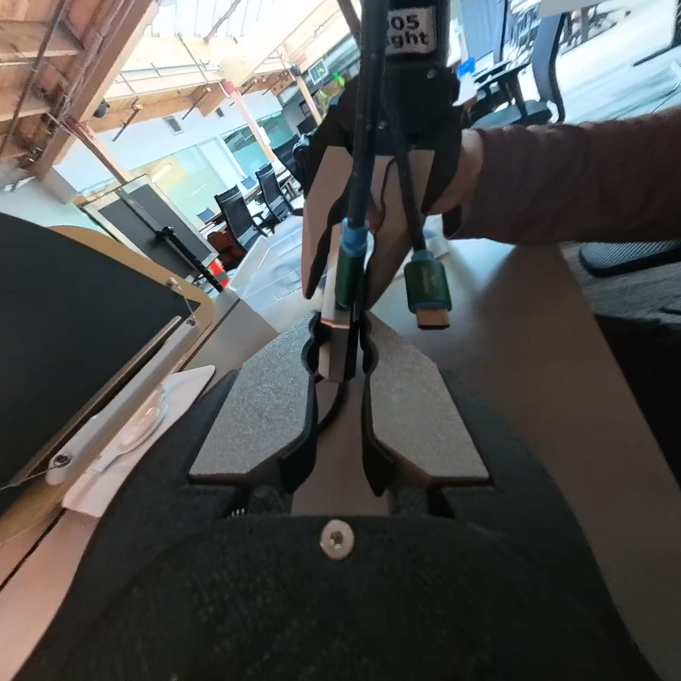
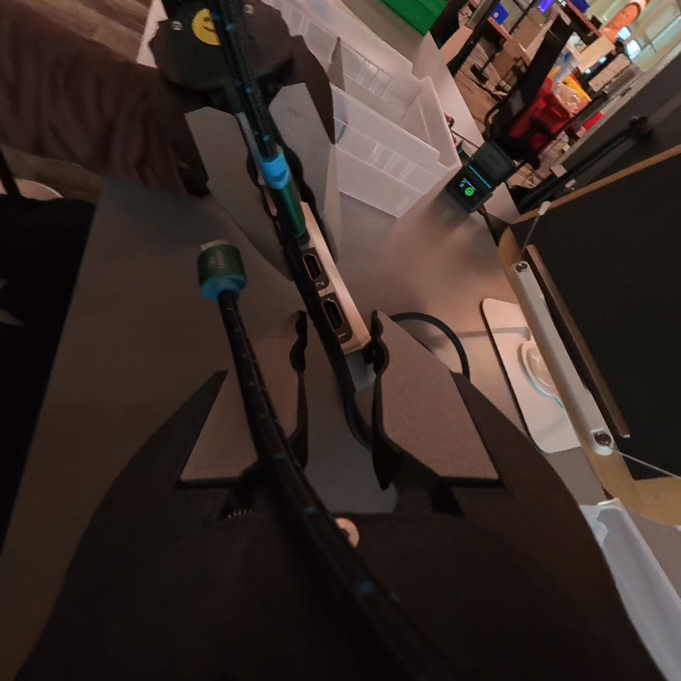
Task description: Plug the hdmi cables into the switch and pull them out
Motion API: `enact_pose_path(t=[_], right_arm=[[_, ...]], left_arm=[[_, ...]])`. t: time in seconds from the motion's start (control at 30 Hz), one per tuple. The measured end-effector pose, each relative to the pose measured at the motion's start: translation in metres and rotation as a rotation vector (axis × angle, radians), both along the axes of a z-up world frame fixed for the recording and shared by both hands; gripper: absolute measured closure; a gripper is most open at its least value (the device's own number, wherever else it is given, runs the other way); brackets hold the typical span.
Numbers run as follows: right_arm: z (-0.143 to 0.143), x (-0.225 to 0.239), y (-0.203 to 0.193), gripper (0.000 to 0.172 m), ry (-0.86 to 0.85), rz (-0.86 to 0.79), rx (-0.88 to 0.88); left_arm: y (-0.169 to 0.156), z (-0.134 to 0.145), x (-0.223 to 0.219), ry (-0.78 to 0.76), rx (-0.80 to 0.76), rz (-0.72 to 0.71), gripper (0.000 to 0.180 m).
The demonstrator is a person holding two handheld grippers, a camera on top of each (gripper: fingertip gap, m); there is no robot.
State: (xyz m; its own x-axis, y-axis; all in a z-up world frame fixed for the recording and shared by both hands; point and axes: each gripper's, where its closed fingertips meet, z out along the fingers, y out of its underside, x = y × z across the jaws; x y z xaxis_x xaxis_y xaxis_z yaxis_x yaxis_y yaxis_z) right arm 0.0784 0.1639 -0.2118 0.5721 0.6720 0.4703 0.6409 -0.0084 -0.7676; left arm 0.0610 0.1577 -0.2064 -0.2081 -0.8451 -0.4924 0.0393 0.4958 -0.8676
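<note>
With one green plug (image 2: 291,210) seated in the slim silver HDMI switch (image 2: 342,294), which the left gripper (image 1: 341,346) clamps in its jaws, the right gripper (image 2: 339,342) stands with jaws apart around the switch end, holding nothing, so next it probably must grasp the loose green-and-gold plug (image 1: 427,291) and align it to a free port.

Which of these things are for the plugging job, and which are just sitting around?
For the job:
- HDMI switch
- plugged-in green HDMI plug
- loose green HDMI plug
- left gripper
- right gripper

Just lying about:
- clear plastic bins
- small lit screen device
- office chairs

Printed white label (image 1: 409,31) on right gripper (image 1: 339,300)
</note>
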Motion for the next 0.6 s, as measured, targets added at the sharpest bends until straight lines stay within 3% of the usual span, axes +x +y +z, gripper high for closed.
enact_pose_path(t=[0.2,0.33,0.47,0.6], right_arm=[[-0.011,0.002,0.035,0.12,0.158,-0.148,-0.019],[-0.021,0.008,0.038,0.124,0.059,-0.155,0.034],[-0.043,0.022,0.039,0.134,-0.105,-0.179,0.048],[-0.044,0.028,0.042,0.135,-0.167,-0.209,0.088]], left_arm=[[0.028,-0.015,0.007,0.036,0.178,0.204,0.163],[0.028,-0.023,0.009,0.061,0.244,0.218,0.163],[0.028,-0.038,0.015,0.109,0.413,0.266,0.163],[0.031,-0.04,0.018,0.104,0.512,0.323,0.163]])
